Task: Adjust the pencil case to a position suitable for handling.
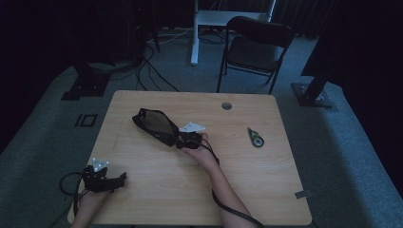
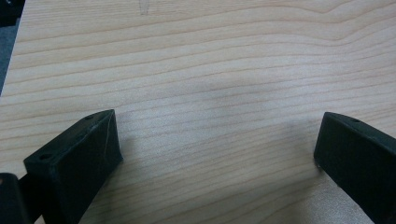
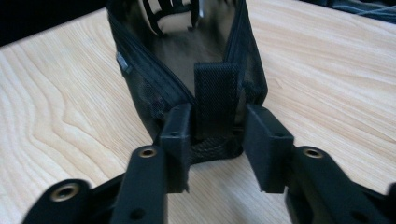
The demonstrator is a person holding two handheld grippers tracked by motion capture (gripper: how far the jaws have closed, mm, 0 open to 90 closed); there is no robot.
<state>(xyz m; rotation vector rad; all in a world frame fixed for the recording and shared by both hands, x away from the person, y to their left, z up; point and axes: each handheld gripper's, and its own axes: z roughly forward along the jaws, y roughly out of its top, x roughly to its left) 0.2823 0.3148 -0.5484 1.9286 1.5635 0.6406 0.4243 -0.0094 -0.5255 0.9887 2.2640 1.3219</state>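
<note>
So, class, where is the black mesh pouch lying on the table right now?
In the high view the black mesh pouch lies left of the table's centre, its near end between the right gripper's jaws, with the small green object far off to its right.

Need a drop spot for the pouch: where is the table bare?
Bare: the near middle between the left hand-held gripper and the right forearm; also the far left corner. Crowded: centre, where the right hand-held gripper meets the black mesh pouch; small tool at right.
</note>
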